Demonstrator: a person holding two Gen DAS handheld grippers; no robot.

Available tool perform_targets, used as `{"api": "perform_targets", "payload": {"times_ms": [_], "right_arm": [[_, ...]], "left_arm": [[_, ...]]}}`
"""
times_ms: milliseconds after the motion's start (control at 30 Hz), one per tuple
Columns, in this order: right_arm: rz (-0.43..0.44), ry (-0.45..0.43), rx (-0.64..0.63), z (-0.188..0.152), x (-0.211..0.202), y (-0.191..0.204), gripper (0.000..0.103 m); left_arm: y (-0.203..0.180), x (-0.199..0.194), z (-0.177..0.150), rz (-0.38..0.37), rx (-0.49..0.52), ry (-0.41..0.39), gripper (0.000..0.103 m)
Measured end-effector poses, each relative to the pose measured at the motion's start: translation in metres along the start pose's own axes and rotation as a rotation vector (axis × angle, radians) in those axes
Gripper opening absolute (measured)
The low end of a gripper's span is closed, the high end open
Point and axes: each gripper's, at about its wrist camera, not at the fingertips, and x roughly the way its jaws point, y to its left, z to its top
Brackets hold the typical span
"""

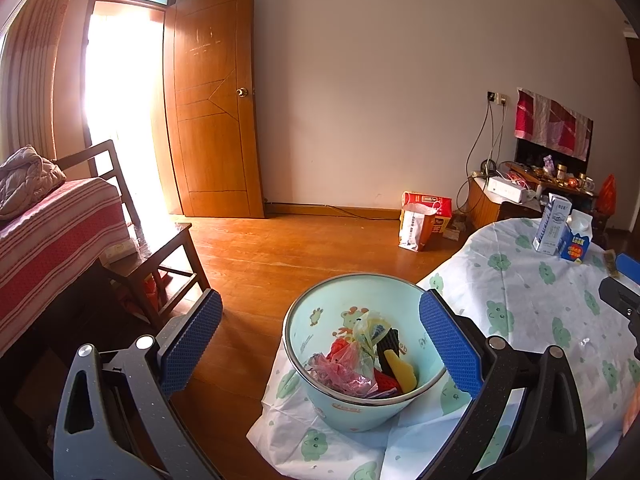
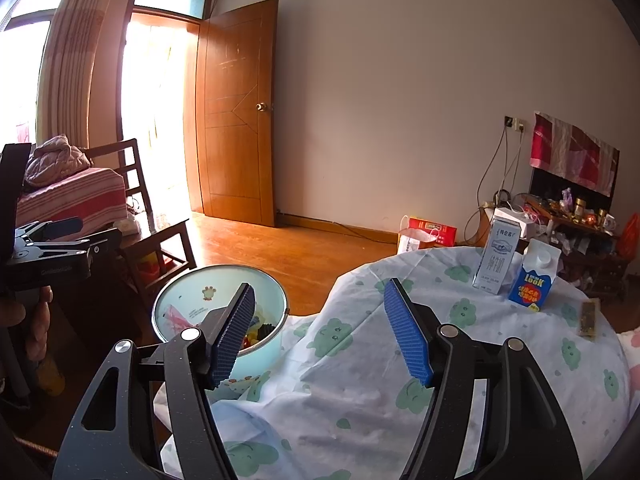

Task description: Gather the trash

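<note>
A light blue bin (image 1: pixel 352 414) stands at the left edge of the table on a fold of the cloth. It holds pink plastic wrap (image 1: pixel 344 372), a yellow piece (image 1: pixel 402 372) and red and black scraps. My left gripper (image 1: pixel 320 340) hovers over it, open and empty, its right pad (image 1: pixel 450 344) above the bin's right rim. My right gripper (image 2: pixel 322 336) is open and empty above the frog-print tablecloth (image 2: pixel 360 392), with the bin (image 2: pixel 180 300) to its left. A white milk carton (image 2: pixel 498 258), a blue carton (image 2: pixel 534 282) and a small brown wrapper (image 2: pixel 588 318) sit farther right.
A hand (image 2: pixel 24 312) holds the left gripper (image 2: pixel 86 232) at the left edge. A wooden chair (image 1: pixel 160 256) and a striped sofa (image 1: pixel 52 232) stand left. Bags (image 1: pixel 424 220) lie on the wooden floor by the wall. A cluttered cabinet (image 1: pixel 552 180) stands behind the table.
</note>
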Motion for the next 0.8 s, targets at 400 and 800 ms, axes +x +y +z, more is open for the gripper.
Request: {"api": "perform_targets", "payload": {"times_ms": [400, 800], "right_arm": [[0.002, 0.011, -0.008, -0.006, 0.002, 0.006, 0.067], [-0.004, 0.004, 0.0, -0.006, 0.002, 0.005, 0.067]], "left_arm": [[-0.003, 0.005, -0.001, 0.012, 0.009, 0.017, 0.097], [-0.01, 0.008, -0.004, 0.021, 0.031, 0.027, 0.097]]}}
